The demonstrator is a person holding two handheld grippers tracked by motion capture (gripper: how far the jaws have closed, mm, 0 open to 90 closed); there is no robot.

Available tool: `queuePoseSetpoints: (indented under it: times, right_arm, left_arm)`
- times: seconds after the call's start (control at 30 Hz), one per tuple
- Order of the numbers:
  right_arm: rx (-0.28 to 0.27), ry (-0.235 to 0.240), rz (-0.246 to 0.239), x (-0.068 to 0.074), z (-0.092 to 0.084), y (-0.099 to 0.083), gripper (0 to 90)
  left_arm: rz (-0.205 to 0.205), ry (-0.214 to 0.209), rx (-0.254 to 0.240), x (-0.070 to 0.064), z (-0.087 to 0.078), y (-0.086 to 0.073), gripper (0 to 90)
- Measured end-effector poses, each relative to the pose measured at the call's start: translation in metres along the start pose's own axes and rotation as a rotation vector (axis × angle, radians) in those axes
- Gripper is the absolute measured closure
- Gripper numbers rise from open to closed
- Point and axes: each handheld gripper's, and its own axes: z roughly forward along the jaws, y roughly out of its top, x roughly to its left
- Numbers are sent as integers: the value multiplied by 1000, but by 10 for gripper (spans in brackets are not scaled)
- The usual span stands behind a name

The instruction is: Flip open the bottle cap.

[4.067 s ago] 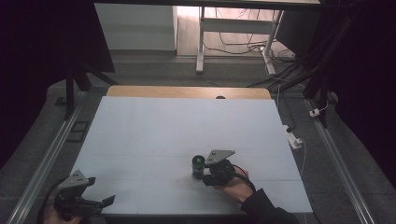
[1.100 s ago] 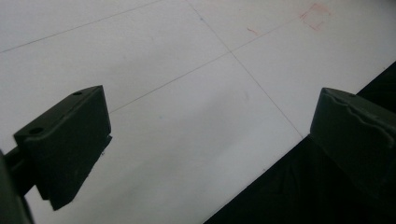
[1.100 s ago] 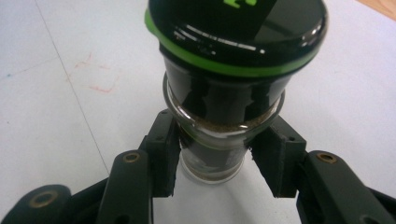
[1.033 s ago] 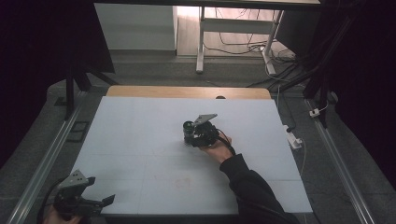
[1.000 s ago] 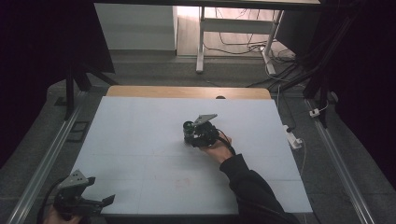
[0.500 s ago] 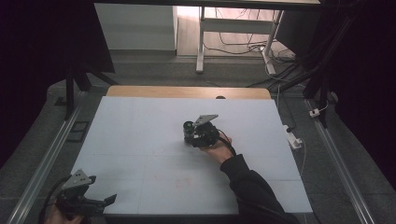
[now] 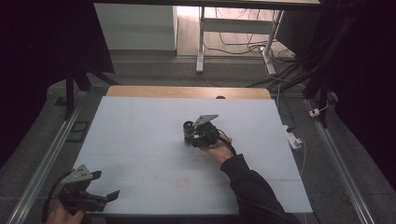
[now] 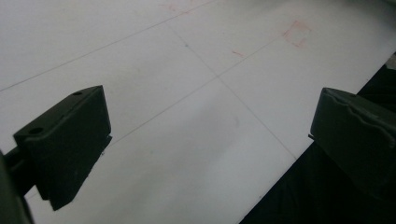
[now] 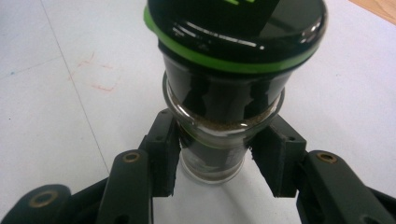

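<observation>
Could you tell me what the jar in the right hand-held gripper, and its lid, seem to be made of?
The jar looks like clear glass: its shoulder rim is see-through and glossy, with brownish powder visible inside. The lid seems to be glossy black plastic with a green band, judging by sharp highlights. The right hand-held gripper clamps the jar with matte black pads.

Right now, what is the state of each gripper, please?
Left gripper: open, nothing between its jaws, over the table near its front left corner.
Right gripper: shut on the jar, which stands upright mid-table.
</observation>
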Motion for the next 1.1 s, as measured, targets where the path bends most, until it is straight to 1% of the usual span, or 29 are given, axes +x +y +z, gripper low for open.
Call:
queuePoseSetpoints:
  times: [0.03,0.07,0.1,0.13,0.17,0.2,0.23,0.3,0.43,0.5,0.53,0.6,0.63,0.67,0.7,0.77,0.83,0.87,0.9,0.93,0.97,1.1]
  right_arm:
    - [-1,1,-3,0,0,0,528]
    - [-2,2,-3,0,0,0,528]
    - [-2,2,-3,0,0,0,528]
    - [-3,3,-4,-1,0,0,528]
    - [-3,3,-5,-1,0,0,528]
    - [-3,4,-5,-1,0,0,528]
    - [-2,4,-5,-1,0,0,528]
    - [-2,4,-5,-1,0,0,528]
    - [1,2,-3,0,0,0,528]
    - [1,3,-5,-1,0,0,528]
    - [2,3,-5,-1,0,0,528]
    - [3,3,-5,-1,0,0,528]
    - [4,3,-5,-1,0,1,528]
    - [5,3,-5,-1,0,1,528]
    - [5,4,-6,-1,0,1,528]
    - [5,5,-5,-1,0,1,528]
    - [5,5,-5,-1,0,1,528]
    - [3,6,-5,-1,0,1,528]
    - [3,6,-4,-1,0,1,528]
    - [3,6,-5,-1,0,1,528]
    - [4,6,-4,-1,0,1,528]
    - [4,6,-4,-1,0,1,528]
  left_arm:
    - [0,0,0,0,0,0,0]
    - [17,-27,-15,1,2,2,0]
    - [17,-27,-15,1,2,2,0]
    - [18,-47,-26,1,4,5,0]
    - [23,-53,-33,1,5,7,0]
    - [23,-53,-33,1,5,7,0]
    - [31,-56,-45,1,7,9,0]
    - [42,-59,-50,1,10,12,0]
    - [51,-59,-47,1,16,17,0]
    - [60,-74,-47,1,21,23,0]
    - [60,-74,-47,1,21,23,0]
    - [70,-71,-45,2,24,28,0]
    - [75,-74,-43,2,27,33,0]
    - [75,-74,-43,2,27,33,0]
    - [77,-84,-45,3,31,39,0]
    - [76,-86,-43,3,34,41,0]
    - [79,-93,-39,4,39,46,0]
    - [79,-99,-36,5,44,51,0]
    - [79,-99,-36,5,44,51,0]
    - [81,-99,-33,5,48,57,0]
    - [81,-99,-33,5,48,57,0]
    - [108,-97,-29,5,59,68,0]
